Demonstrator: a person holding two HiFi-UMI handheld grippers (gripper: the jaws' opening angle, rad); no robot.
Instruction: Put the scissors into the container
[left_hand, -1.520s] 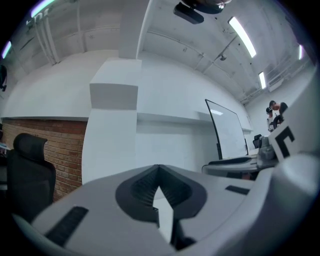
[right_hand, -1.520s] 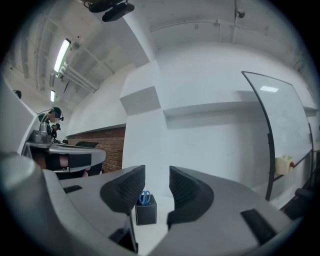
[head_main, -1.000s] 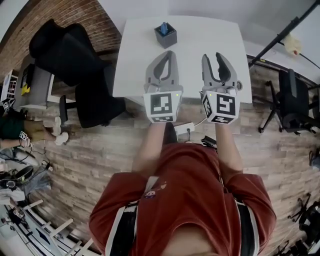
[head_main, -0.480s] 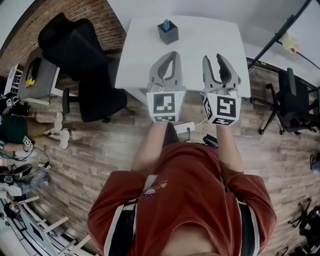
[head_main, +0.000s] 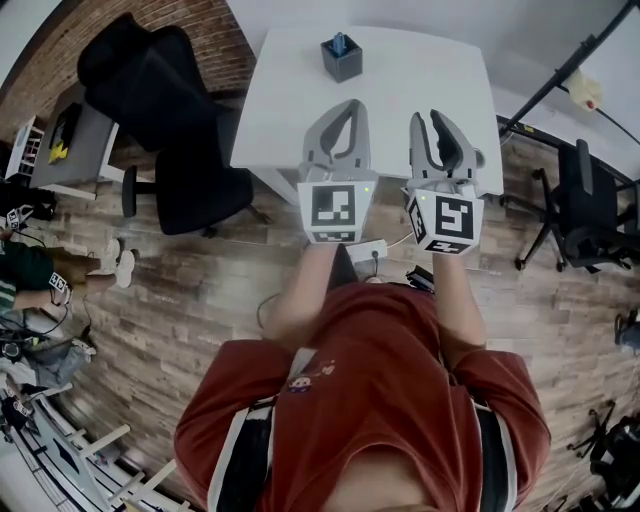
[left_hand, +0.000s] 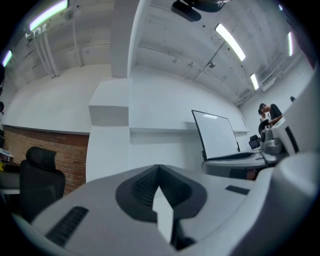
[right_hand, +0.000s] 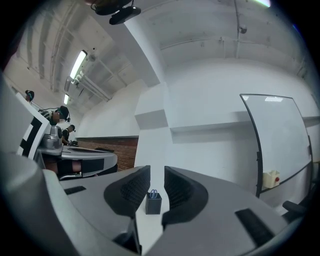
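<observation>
A small dark container (head_main: 341, 57) stands at the far side of the white table (head_main: 400, 80), with the blue handles of the scissors (head_main: 338, 42) sticking up out of it. Both grippers hover over the table's near edge, well short of it. My left gripper (head_main: 347, 106) is shut and empty, its pads meeting at the tips (left_hand: 159, 169). My right gripper (head_main: 428, 118) is open; its jaws have just been closing, and nothing is between them. In the right gripper view the container (right_hand: 153, 203) and the scissors (right_hand: 153, 192) show far off through the gap (right_hand: 156, 175).
A black office chair (head_main: 165, 110) stands left of the table, another chair (head_main: 590, 205) at the right beside a slanting black stand pole (head_main: 555, 75). A power strip (head_main: 367, 251) lies on the wood floor. A whiteboard (right_hand: 280, 145) leans on the far wall.
Both grippers have moved a little forward toward the table. The right gripper's jaws stand closer together than before. The left gripper stays shut.
</observation>
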